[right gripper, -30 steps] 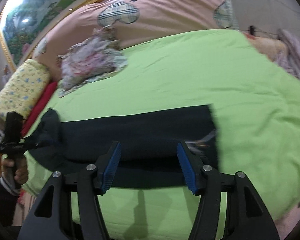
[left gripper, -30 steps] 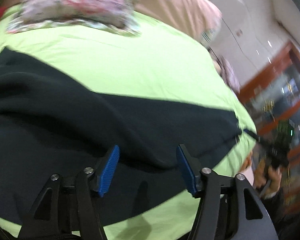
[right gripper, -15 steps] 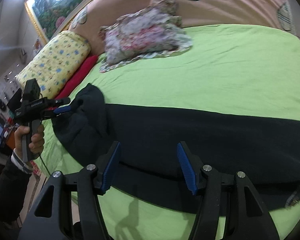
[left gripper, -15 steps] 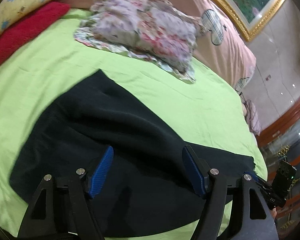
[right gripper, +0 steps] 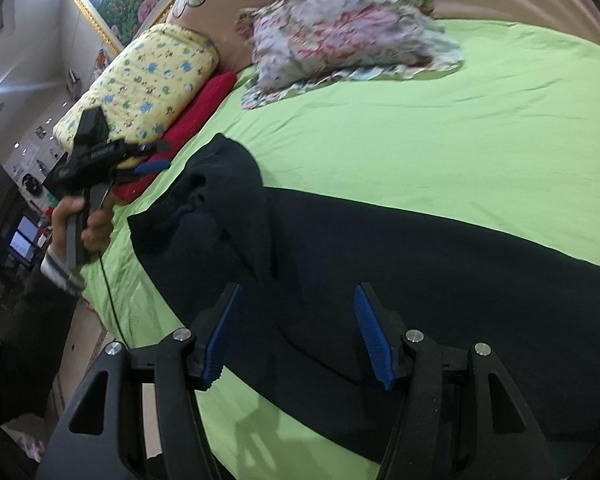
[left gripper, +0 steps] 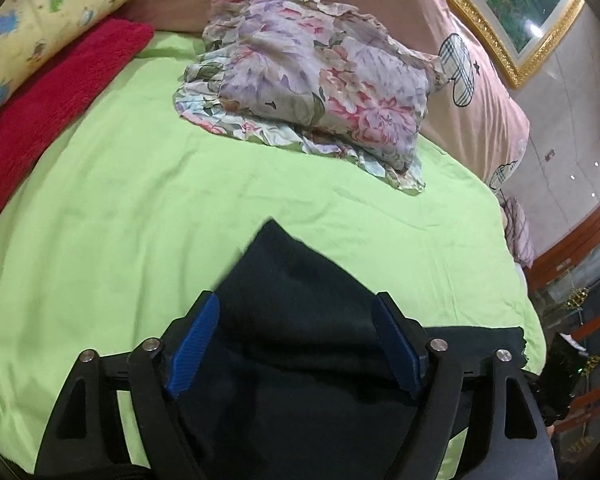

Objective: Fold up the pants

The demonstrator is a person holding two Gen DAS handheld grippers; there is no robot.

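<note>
the left gripper [left gripper: 296, 344], which a second ago hung over the long dark spread of the pants [right gripper: 400, 264], now sits low at their bunched waist end, its blue pads wide apart with a raised hump of black cloth standing between them; it is released, not yet pinching. the right gripper [right gripper: 296, 336] has slid from the hem end toward the middle of the garment and hovers over the near edge, also spread and holding nothing. the pants lie lengthwise across the green bed sheet [left gripper: 148, 184], one end heaped, the rest fairly flat. judging by this, the legs are already laid together and the next fold starts from the waist end.

at the head of the bed lie a floral pillow [left gripper: 316, 76], a red towel [left gripper: 48, 88] and a yellow printed bolster [right gripper: 148, 84], with a pink headboard cover [left gripper: 472, 92] and a gilt-framed picture [left gripper: 512, 16] behind. the room beyond is dim and cluttered.
</note>
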